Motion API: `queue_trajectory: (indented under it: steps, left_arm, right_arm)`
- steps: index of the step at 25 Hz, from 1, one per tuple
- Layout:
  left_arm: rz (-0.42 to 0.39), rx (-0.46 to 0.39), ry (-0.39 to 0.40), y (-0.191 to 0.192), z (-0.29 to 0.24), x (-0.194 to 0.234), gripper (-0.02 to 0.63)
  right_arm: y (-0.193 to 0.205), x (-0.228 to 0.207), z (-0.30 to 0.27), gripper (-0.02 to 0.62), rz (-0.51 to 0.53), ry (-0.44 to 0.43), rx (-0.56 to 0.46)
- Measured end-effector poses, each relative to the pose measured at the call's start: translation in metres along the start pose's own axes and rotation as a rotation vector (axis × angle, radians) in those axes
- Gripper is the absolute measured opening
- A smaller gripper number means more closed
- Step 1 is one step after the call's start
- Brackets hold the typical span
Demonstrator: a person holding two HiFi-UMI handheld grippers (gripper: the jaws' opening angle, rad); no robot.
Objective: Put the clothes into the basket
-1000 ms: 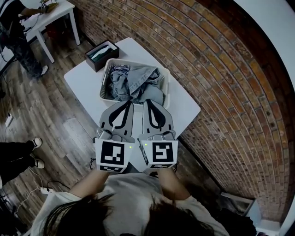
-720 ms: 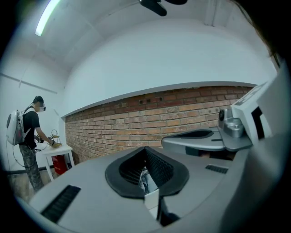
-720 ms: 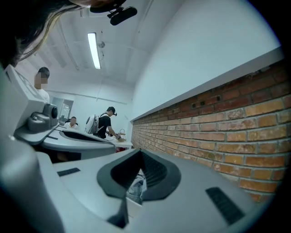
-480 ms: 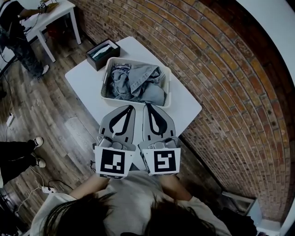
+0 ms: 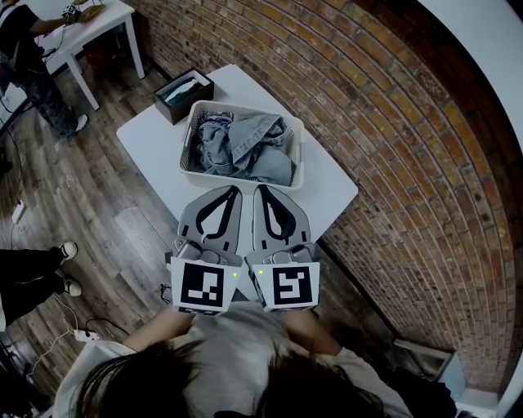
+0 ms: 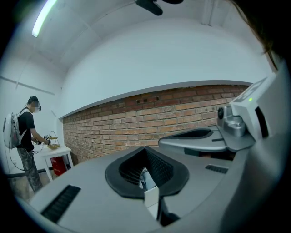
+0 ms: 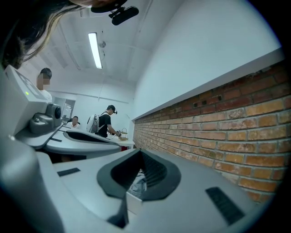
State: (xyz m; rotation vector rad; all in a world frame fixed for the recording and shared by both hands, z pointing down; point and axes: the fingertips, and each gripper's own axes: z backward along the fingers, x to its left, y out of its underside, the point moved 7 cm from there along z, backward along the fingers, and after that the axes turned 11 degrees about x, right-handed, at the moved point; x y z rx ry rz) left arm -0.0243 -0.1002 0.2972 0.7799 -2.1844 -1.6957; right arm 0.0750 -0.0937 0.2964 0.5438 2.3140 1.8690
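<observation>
A white slatted basket (image 5: 189, 139) stands on the white table (image 5: 155, 147) and holds a heap of blue denim clothes (image 5: 245, 147). My left gripper (image 5: 230, 192) and right gripper (image 5: 262, 190) are held side by side above the table's near edge, a little short of the basket. Both are shut with nothing in them. In the left gripper view the left gripper (image 6: 146, 157) shows closed jaws, with the right gripper (image 6: 200, 136) beside it. In the right gripper view the right gripper (image 7: 138, 175) is likewise closed, and a bit of denim (image 7: 136, 184) shows through the gap.
A dark open box (image 5: 181, 91) sits on the table's far corner behind the basket. A brick wall (image 5: 392, 163) runs along the right. A second white table (image 5: 94, 24) with a person (image 5: 29, 57) stands far left. Someone's feet (image 5: 61, 269) and a power strip (image 5: 82, 336) are on the wooden floor.
Both grippers have drawn back a little from the basket toward me, staying shut and empty. The basket and clothes have not moved.
</observation>
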Motion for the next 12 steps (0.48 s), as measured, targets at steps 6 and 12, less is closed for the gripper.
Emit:
queue_trajectory:
  steps: [6,12]
  left_arm:
    - [-0.001,0.014,0.001,0.0009,0.0023,-0.0005,0.008]
    - [0.003,0.014,-0.002,0.0031,0.0055,-0.002,0.008]
  right_arm:
    - [0.0002,0.0034,0.0017,0.006,0.01,-0.008,0.008]
    - [0.0034,0.0075,0.0052,0.006,0.024,-0.016,0.016]
